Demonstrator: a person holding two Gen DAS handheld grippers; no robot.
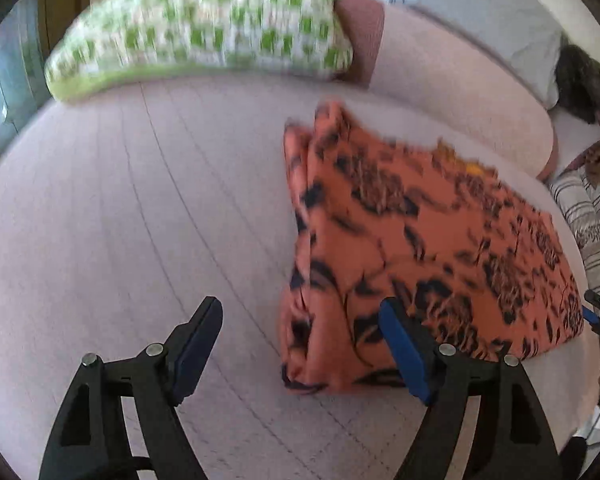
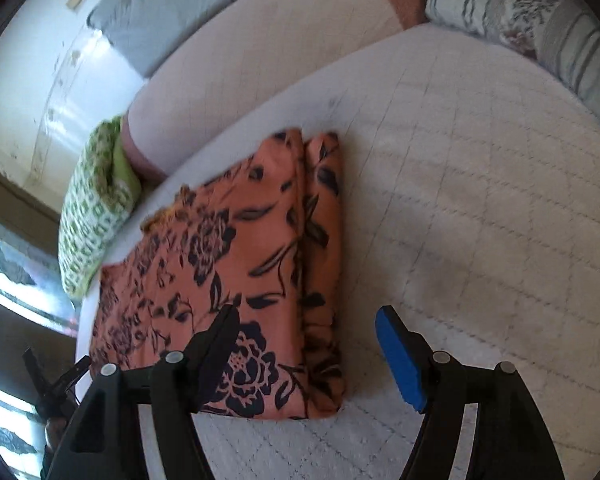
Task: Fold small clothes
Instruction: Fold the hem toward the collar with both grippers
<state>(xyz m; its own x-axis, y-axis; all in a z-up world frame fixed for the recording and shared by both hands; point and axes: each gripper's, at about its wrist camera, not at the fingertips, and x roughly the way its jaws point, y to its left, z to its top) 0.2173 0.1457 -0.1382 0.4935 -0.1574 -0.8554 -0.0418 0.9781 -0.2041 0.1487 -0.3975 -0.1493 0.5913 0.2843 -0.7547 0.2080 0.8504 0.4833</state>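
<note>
The orange flowery cloth (image 2: 236,280) lies folded in a neat block on the bed (image 2: 480,220). The left tool (image 1: 300,344) and right tool (image 2: 306,354) are both spread wide and pinch nothing. This piece looks done; I see no other small clothes left to fold.

bed: quilted pale mattress (image 1: 140,208) | green-checked pillow (image 1: 204,28) | striped pillow (image 2: 540,12) | daylight

The green-checked pillow (image 1: 204,28) beyond the orange floral garment (image 1: 420,240) is smeared by motion blur. The garment's near edge is hidden behind a blue finger pad (image 1: 404,352). Past its right side, the striped cushion (image 1: 588,216) is cut off by the edge.
</note>
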